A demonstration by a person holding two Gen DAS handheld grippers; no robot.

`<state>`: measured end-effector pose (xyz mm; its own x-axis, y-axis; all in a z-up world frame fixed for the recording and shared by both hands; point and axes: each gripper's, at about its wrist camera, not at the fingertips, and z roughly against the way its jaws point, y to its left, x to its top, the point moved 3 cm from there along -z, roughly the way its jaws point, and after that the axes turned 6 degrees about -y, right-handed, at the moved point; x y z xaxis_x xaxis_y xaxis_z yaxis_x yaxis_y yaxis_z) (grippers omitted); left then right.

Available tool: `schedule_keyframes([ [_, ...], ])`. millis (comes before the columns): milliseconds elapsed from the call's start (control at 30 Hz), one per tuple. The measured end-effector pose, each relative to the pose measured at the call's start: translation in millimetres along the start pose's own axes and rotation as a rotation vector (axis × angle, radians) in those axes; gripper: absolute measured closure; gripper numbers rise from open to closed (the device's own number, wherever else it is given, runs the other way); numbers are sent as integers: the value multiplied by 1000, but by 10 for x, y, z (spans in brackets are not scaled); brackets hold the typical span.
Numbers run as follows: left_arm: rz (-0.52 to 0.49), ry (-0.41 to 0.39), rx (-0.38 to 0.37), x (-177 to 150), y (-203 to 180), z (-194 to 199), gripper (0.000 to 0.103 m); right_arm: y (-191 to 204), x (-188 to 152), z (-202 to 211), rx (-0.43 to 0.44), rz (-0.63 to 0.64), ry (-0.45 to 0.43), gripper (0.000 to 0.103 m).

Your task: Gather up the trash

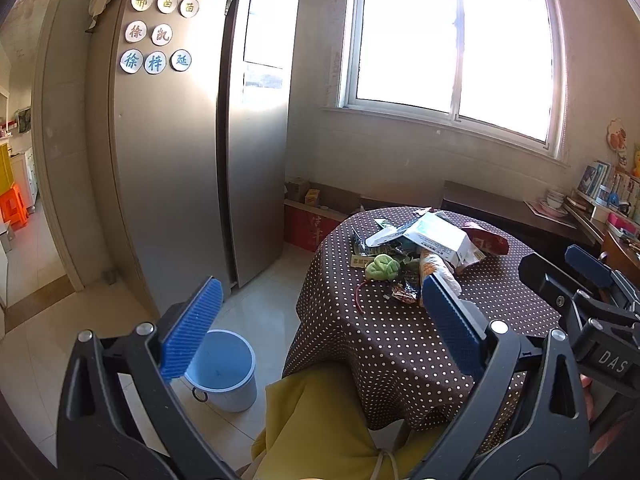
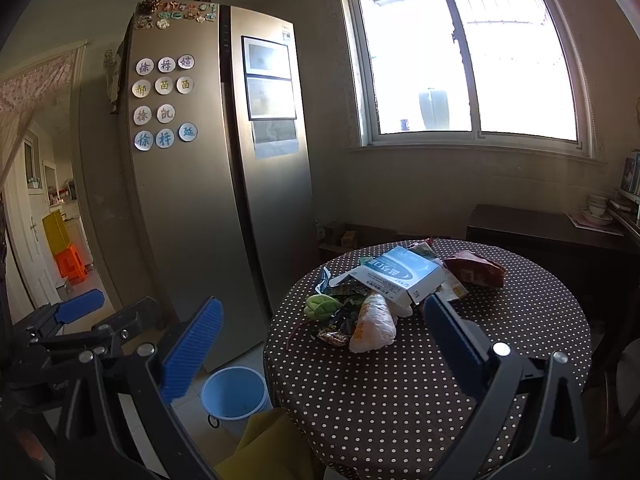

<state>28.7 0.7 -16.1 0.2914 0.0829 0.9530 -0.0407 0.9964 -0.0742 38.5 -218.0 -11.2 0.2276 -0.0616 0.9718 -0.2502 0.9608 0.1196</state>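
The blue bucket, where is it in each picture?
Left wrist view: the blue bucket stands on the floor at lower left, partly behind the left gripper's finger.
Right wrist view: the bucket is low, left of centre.
Shared landmark: the fridge right behind it.

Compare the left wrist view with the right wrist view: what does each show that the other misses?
Only the left wrist view: the red carton on the floor by the fridge, and the right gripper at its edge.
Only the right wrist view: the small magnets along the fridge top, and the left gripper.
Both: the polka-dot table, its trash pile, the blue bucket, the window.
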Motion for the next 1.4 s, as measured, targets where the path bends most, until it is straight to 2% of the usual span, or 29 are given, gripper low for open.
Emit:
schedule_keyframes([
  [1400,13,13,11,3,40,13,5,-10,-28,20,9,-4,25,4],
])
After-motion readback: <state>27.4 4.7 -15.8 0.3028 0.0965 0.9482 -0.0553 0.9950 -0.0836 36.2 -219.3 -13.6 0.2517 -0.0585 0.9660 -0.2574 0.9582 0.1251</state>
